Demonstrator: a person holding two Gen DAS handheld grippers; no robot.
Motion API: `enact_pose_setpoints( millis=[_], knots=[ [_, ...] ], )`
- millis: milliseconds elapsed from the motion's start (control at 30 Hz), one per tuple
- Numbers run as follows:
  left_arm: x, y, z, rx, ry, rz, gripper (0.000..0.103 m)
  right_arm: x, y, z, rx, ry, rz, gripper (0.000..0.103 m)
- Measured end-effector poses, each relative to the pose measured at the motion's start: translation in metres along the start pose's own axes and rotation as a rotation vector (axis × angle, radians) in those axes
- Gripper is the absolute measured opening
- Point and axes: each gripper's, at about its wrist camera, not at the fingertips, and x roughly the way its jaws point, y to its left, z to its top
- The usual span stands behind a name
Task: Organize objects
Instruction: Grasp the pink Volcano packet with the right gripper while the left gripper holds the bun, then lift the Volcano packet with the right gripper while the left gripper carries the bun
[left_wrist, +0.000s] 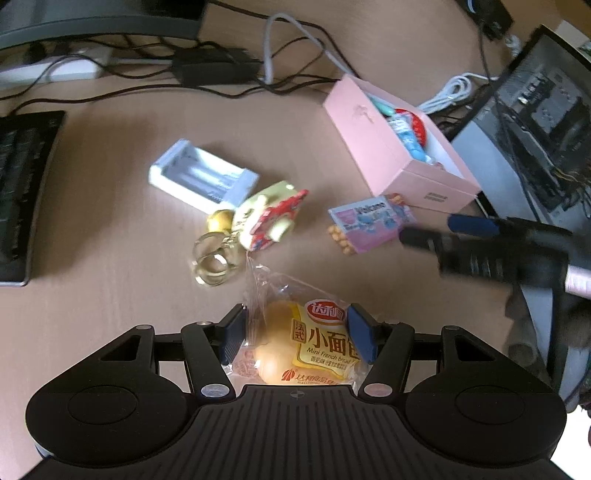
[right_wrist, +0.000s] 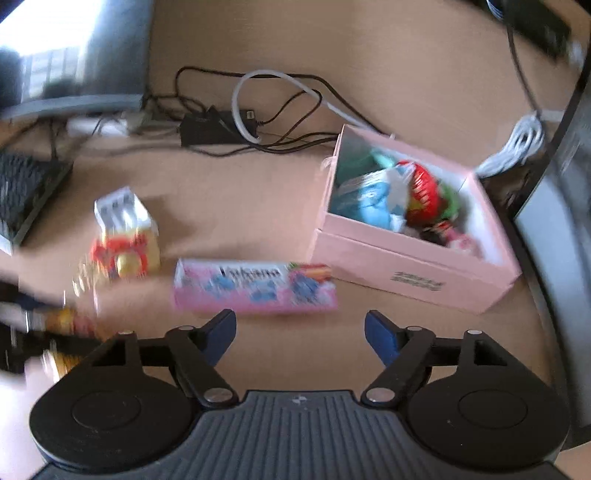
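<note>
With the left gripper (left_wrist: 295, 334) closed on the packaged mini French bread (left_wrist: 310, 343) near the desk's (left_wrist: 110, 258) front edge, the right gripper (right_wrist: 300, 334), fingers apart and empty, probably must next grasp the pink crayon box (right_wrist: 255, 286) beside the pink box (right_wrist: 413, 273).

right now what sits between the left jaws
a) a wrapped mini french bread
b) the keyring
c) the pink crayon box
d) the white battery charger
a: in the left wrist view the blue pads of the left gripper stand on either side of the wrapped mini French bread, while the pink crayon box, white battery charger and keyring lie further out on the desk.
</note>
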Motion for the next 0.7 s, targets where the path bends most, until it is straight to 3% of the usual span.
enact_pose_setpoints(
  millis=[67,133,167,267,400,600,667,700],
  knots=[
    [-0.001,0.000,0.001,-0.005,0.003,0.017,0.065,0.008,0.001,0.013,0.077,-0.015,0.027,0.075],
    [-0.002,-0.002,0.001,-0.004,0.004,0.035,0.065,0.015,0.012,0.024,0.053,-0.063,0.022,0.046],
    [-0.002,-0.003,0.001,0.000,0.003,0.040,0.065,0.022,0.023,0.028,-0.005,-0.081,-0.001,0.042],
    [-0.002,-0.004,0.002,-0.004,0.003,0.057,0.065,0.039,0.043,0.031,-0.104,-0.108,-0.003,0.041],
    [-0.003,-0.010,0.002,0.046,-0.005,0.087,0.065,0.039,0.046,0.018,-0.155,-0.072,0.012,0.040],
    [0.003,-0.016,0.006,0.086,-0.007,0.078,0.065,0.003,0.045,-0.038,-0.423,-0.074,-0.156,0.041],
    [0.004,-0.015,0.006,0.089,-0.006,0.065,0.066,-0.007,0.034,-0.046,-0.400,-0.058,-0.180,0.043],
    [0.004,-0.013,0.006,0.085,-0.005,0.057,0.066,-0.013,0.027,-0.046,-0.353,-0.050,-0.168,0.050]
  ],
)
